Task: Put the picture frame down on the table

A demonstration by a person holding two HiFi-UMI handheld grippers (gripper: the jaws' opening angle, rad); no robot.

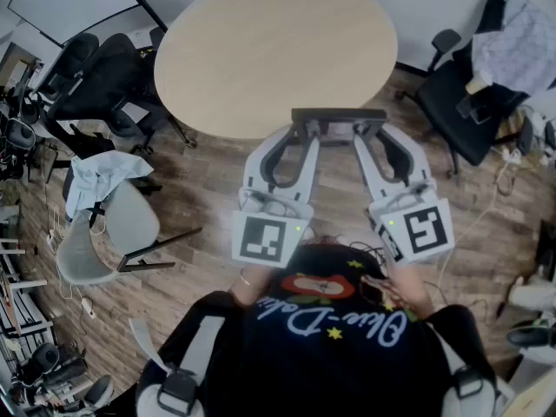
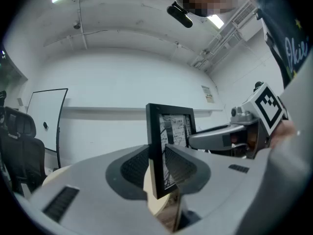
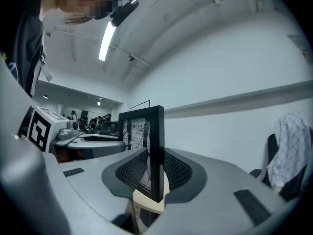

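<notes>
Picture frame (image 1: 339, 118), black-rimmed and upright, hangs between my two tools at the near rim of the round, pale wooden bench (image 1: 269, 50), seen from my head camera; whether its lower edge touches the bench top I cannot tell. My left tool (image 1: 306, 134) pinches the frame's left end and my right tool (image 1: 365, 135) pinches its right end, both reaching level and forward from my hands, each with its square-marker cube nearest my chest. In the left gripper view, the dark ribbed pads (image 2: 134, 166) press on either face of the picture frame's upright side bar, with the glass and a line drawing showing to the right of it and the right tool with its marker cube in view beyond. In the right gripper view, the pads (image 3: 177, 169) likewise clamp the opposite side bar, and the pale edge of the bench shows just below the frame's bottom corner. Around the bench, on the wood-plank floor (image 1: 208, 189), a grey chair (image 1: 130, 224) draped with a light cloth (image 1: 97, 174) stands to the left, black office chairs (image 1: 95, 76) crowd the far left, and a black chair (image 1: 456, 111) under a checked cloth (image 1: 521, 46) stands to the right
</notes>
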